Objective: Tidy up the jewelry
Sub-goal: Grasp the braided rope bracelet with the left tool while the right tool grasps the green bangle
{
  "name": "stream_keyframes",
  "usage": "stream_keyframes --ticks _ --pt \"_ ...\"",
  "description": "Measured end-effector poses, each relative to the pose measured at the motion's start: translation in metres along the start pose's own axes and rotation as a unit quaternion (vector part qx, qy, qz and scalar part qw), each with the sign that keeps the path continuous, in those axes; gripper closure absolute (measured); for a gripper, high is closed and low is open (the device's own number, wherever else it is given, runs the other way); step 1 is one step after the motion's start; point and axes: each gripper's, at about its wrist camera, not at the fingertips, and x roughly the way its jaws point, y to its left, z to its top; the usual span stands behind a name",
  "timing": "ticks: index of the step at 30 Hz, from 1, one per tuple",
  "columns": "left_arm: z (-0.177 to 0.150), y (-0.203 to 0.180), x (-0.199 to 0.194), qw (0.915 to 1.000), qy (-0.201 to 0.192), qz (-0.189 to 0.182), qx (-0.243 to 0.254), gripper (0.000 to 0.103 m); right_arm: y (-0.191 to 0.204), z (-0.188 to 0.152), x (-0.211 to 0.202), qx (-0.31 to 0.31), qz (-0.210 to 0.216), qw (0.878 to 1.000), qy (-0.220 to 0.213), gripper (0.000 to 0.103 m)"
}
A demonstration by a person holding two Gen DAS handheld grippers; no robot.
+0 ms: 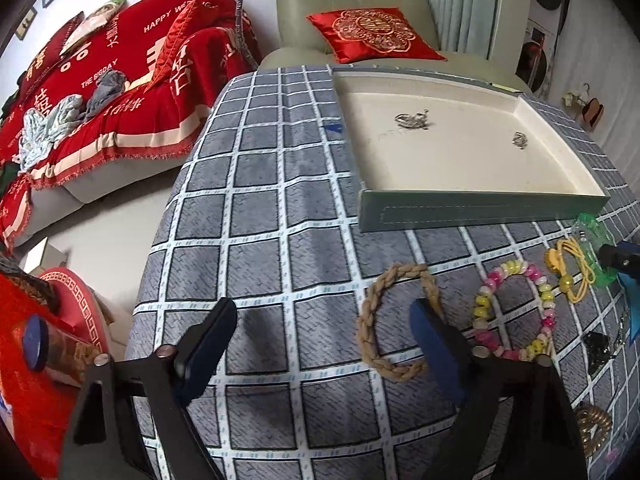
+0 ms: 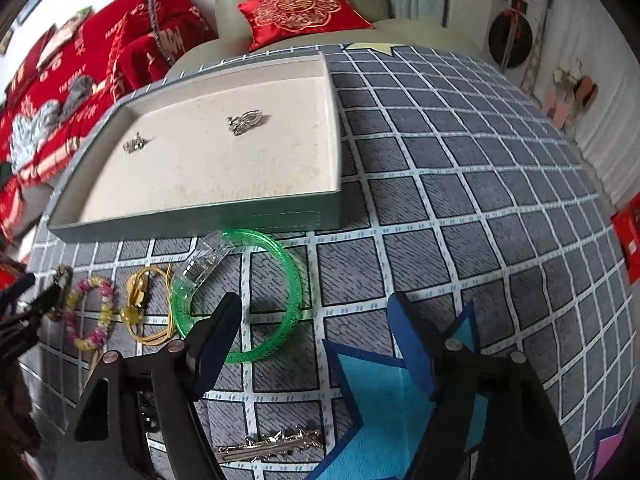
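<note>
- Here, both grippers hang over a table spread with a grey checked cloth, each with its fingers released and nothing between them.
- The left gripper has its right finger reaching inside a braided rope bracelet near the table's front edge, probably lining up a pinch on the braid.
- The right gripper stands over a green plastic bangle; its left finger overlaps the ring's near rim, and whether it touches cannot be told.
- The shallow cream-lined tray sits towards the back edge, just behind the bangle. Two silver pieces already lie well apart on its floor, marking it, by appearance, as the collecting place.
- Still on the cloth in a row along the tray's front wall: a pink-and-yellow beaded bracelet and a yellow cord piece, between the rope bracelet and the bangle.
- A silver hair clip lies at the front edge beside a blue paper star.
- Most of the sorting appears still ahead.
</note>
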Motion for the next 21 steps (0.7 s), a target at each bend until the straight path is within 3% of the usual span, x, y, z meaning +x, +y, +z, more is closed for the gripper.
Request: stream_keyframes --ticks 2,5,7,9,10,12,14,21 --pt "0.0 -0.003 -0.001 1.0 -0.002 -0.003 0.004 0.013 0.006 -0.001 0.001 -0.019 -0.015 1.0 -0.001 0.028" --pt "0.0 -0.009 -0.003 0.9998 -0.004 -0.018 0.013 0.028 0.011 -0.001 -0.002 -0.024 -0.01 1.0 -0.001 0.04" --pt "0.0 -0.013 -0.005 0.9994 -0.003 -0.028 0.017 0.038 0.014 -0.001 -0.004 -0.028 -0.007 1.0 -0.002 0.058" --pt "0.0 -0.016 -0.006 0.9988 -0.001 -0.044 0.02 0.056 0.017 -0.002 -0.006 -0.029 -0.005 1.0 0.0 0.071" --pt "0.0 -0.019 -0.007 0.9985 0.0 -0.049 0.023 0.06 0.018 -0.002 -0.006 -0.029 -0.004 1.0 0.001 0.079" --pt "0.0 -0.023 -0.008 0.9983 -0.001 -0.048 0.032 0.081 0.02 -0.002 -0.007 -0.028 -0.006 1.0 0.003 0.089" --pt "0.0 -0.023 -0.009 0.9984 -0.001 -0.048 0.031 0.081 0.018 -0.003 -0.01 -0.021 0.001 1.0 0.004 0.095" --pt "-0.004 -0.016 -0.025 0.9973 -0.011 -0.072 0.004 0.081 0.011 -0.007 -0.026 -0.019 0.012 1.0 -0.008 0.095"
